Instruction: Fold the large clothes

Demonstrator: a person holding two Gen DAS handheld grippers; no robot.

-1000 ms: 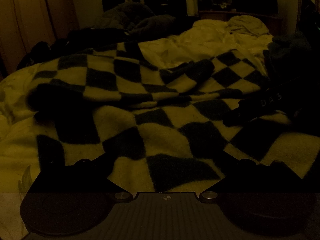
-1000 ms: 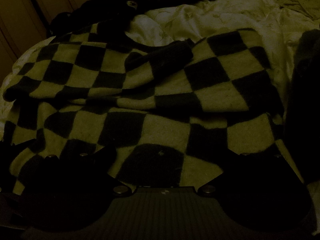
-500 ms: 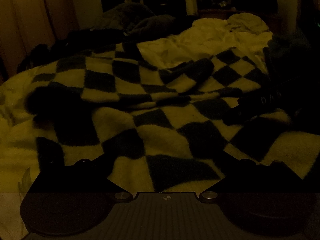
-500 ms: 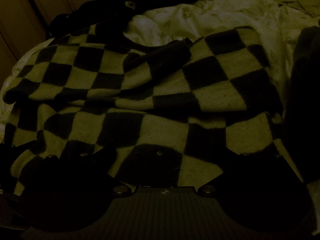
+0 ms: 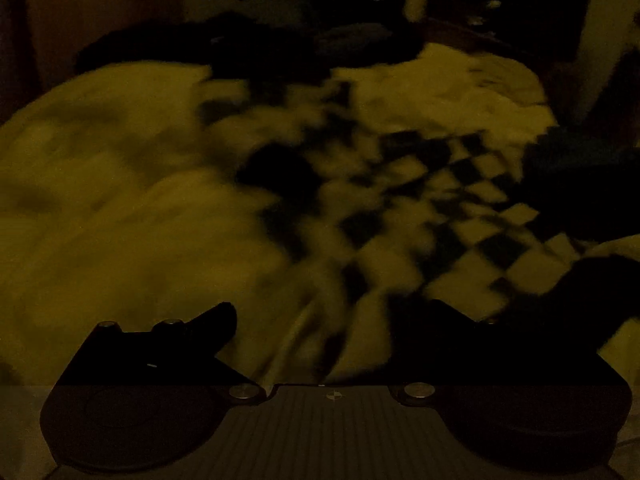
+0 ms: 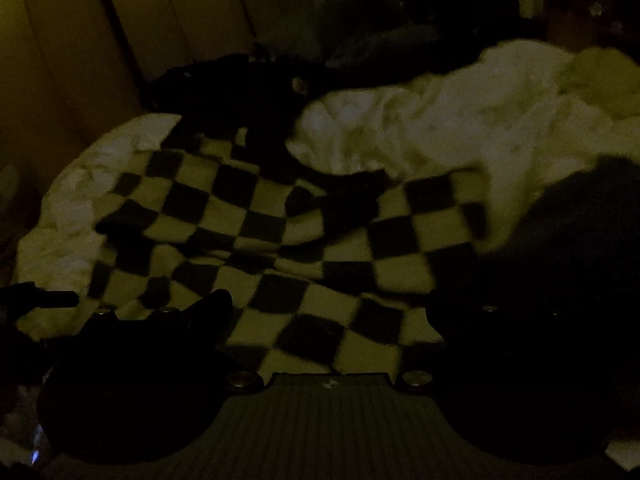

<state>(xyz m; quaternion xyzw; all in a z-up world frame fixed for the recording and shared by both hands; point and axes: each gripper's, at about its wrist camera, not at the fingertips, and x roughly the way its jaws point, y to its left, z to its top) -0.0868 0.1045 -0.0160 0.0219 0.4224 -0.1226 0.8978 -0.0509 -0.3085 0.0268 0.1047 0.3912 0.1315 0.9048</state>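
Observation:
A large black-and-cream checkered garment (image 6: 280, 240) lies rumpled across a bed in dim light. It also shows, blurred, in the left wrist view (image 5: 420, 216), stretching from the middle toward the right. My left gripper (image 5: 328, 320) has its jaws wide apart with the garment's near edge lying between and under them. My right gripper (image 6: 328, 312) is also wide open, low over the garment's near edge. Neither gripper grips the cloth.
A pale crumpled duvet (image 6: 420, 128) covers the bed (image 5: 120, 200). Dark clothes (image 6: 240, 76) are piled at the far side and a dark item (image 6: 580, 220) lies at the right. Wooden wardrobe panels (image 6: 80, 40) stand at the left.
Both grippers have pulled back and up from the garment, so it looks smaller. The left view has swung left and is blurred by motion. The garment's near edge now looks bunched.

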